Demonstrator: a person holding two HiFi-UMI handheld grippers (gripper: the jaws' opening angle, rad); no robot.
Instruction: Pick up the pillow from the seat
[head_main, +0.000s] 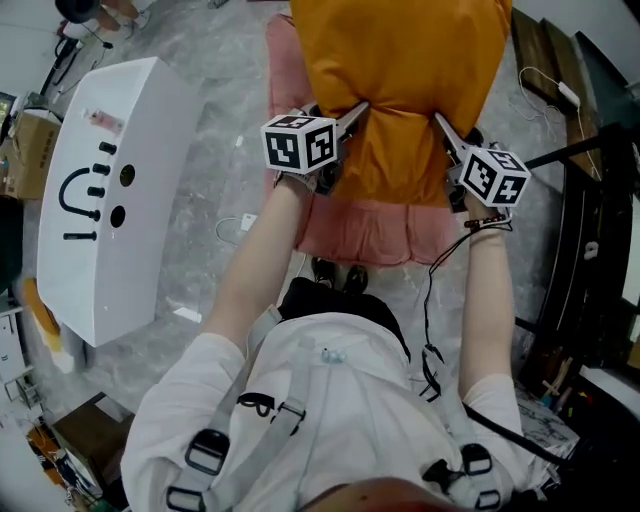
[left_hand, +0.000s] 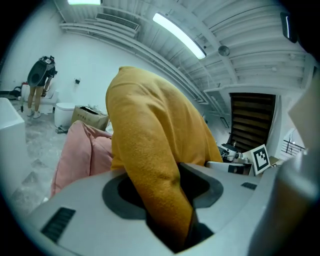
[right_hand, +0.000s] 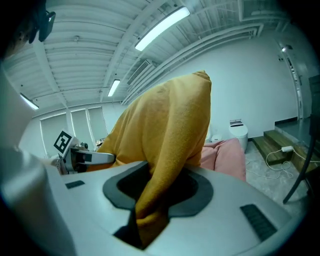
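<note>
Head view, pillow (head_main: 400, 80), long axis away from person

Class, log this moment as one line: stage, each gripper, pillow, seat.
stage: two-handed hold | left gripper: shut on orange pillow | right gripper: shut on orange pillow | pillow: held up over pink seat

I'm counting one orange pillow (head_main: 400, 80) and one pink seat (head_main: 365, 230). Two grippers are showing, the left gripper (head_main: 355, 112) and the right gripper (head_main: 445, 128), each carrying one marker cube. One white cabinet (head_main: 110, 190) is showing too, and one white cable (head_main: 232, 226) is making the tally.
</note>
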